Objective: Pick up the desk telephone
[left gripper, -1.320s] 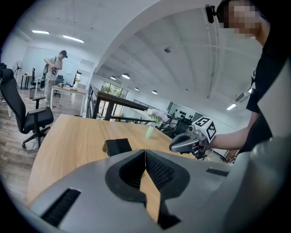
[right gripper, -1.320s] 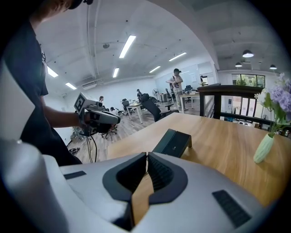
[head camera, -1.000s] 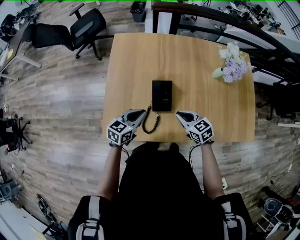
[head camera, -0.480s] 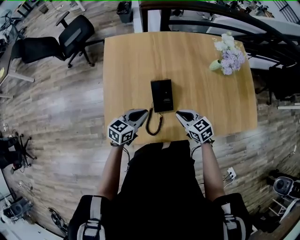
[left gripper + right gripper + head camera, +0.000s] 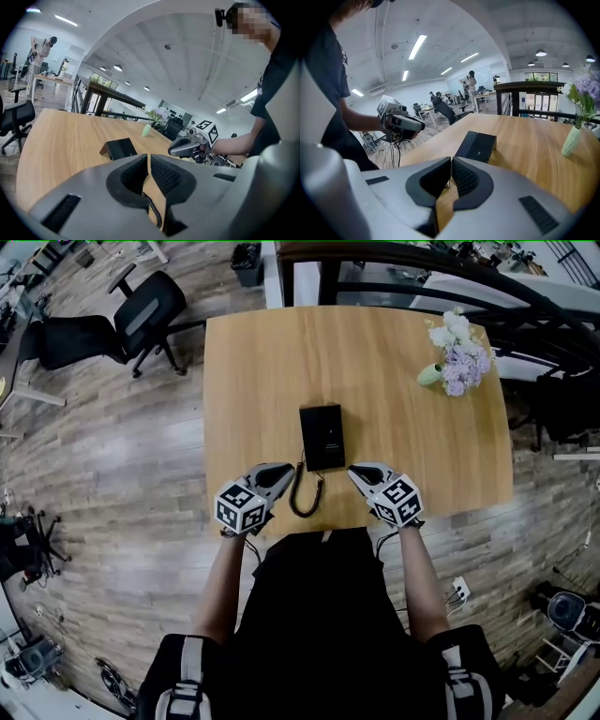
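The black desk telephone [image 5: 322, 437] lies flat near the middle of the wooden table [image 5: 394, 362], its coiled cord [image 5: 306, 495] trailing toward the near edge. The phone also shows in the left gripper view [image 5: 119, 148] and in the right gripper view [image 5: 477, 146]. My left gripper [image 5: 284, 470] hovers at the near edge, left of the cord, jaws shut and empty. My right gripper [image 5: 356, 471] sits to the right of the cord, also shut with nothing in it. Both point toward the phone and stand short of it.
A pale green vase of lilac flowers [image 5: 455, 360] stands at the table's far right. Black office chairs [image 5: 141, 310] are on the floor to the far left. A dark railing and desks [image 5: 450, 282] run behind the table.
The head view shifted a little, so the table sits slightly differently in frame. The left gripper sank slightly toward the table edge. The phone and right gripper stayed put.
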Motion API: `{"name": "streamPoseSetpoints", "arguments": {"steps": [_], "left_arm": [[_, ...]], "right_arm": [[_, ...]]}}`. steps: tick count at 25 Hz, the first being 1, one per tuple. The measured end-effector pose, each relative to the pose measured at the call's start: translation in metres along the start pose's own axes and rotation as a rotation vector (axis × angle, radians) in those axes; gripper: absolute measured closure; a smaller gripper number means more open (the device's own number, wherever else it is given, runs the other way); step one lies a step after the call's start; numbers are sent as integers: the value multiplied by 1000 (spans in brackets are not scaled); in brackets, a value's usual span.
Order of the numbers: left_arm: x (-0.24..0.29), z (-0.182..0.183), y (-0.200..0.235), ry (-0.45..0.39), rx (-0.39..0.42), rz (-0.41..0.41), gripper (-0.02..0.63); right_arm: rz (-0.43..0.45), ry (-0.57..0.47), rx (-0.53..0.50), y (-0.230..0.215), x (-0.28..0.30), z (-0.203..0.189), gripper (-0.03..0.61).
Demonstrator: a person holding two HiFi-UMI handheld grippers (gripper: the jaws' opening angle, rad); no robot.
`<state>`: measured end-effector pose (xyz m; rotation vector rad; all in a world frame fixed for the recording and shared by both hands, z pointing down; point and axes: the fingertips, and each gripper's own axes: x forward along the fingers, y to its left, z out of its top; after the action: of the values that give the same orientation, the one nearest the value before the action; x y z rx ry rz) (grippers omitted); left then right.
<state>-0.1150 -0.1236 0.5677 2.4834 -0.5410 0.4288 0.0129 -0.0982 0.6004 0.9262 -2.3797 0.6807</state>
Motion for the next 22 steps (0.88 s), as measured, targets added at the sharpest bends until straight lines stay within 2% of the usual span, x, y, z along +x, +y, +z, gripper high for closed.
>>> {"name": "streamPoseSetpoints", "arguments": {"steps": [22], "left_arm": [[42, 1, 37, 51, -77, 44, 591]], "right_arm": [[83, 53, 38, -49, 32, -2, 554]]}}
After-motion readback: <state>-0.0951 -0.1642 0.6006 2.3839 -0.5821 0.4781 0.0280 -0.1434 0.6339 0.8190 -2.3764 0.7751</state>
